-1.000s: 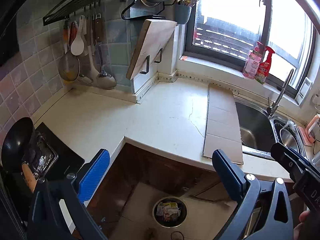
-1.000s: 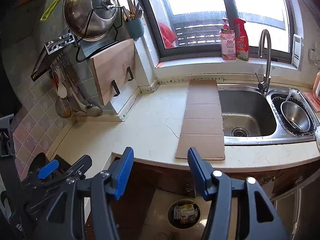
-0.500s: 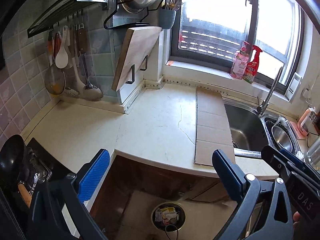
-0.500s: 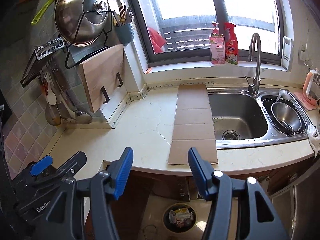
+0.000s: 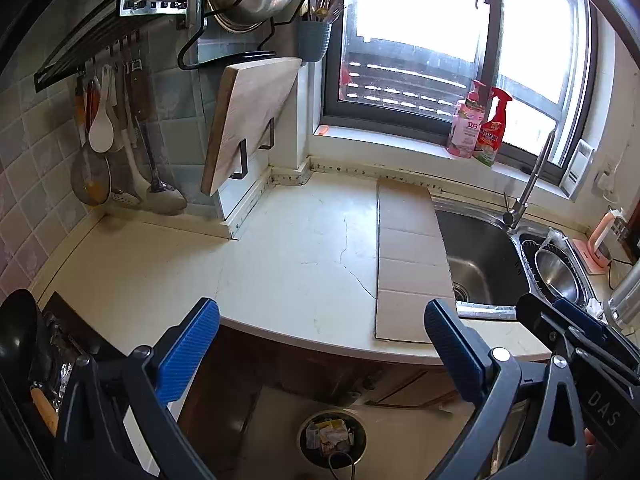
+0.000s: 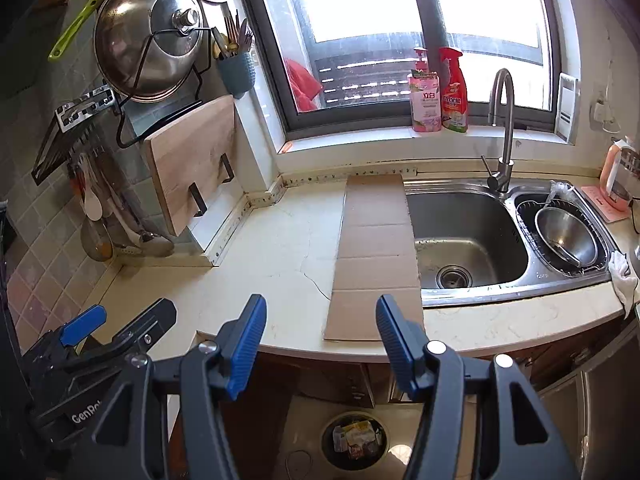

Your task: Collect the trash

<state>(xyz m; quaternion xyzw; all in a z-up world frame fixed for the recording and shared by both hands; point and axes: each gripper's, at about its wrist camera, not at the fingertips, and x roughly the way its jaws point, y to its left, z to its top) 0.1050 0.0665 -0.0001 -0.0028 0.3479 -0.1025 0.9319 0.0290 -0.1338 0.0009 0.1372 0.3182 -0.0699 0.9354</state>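
Cardboard (image 6: 374, 256), a flat creased strip, lies on the pale cracked countertop (image 6: 276, 264), running from the back edge to the front edge and overlapping the steel sink's (image 6: 464, 236) left rim. Both tools hang past the front edge with blue ribbed pads apart and empty: left gripper (image 5: 320, 344) wide, right gripper (image 6: 318, 336) narrower. Below, a round bin (image 6: 354, 440) holds crumpled wrappers, partly cut off in the left view.

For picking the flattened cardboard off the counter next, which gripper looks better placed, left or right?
Right, probably. The right gripper is open, and the cardboard strip's near end sits almost between its fingers. The left gripper, also open, is aimed at bare countertop, with the cardboard off to its right.
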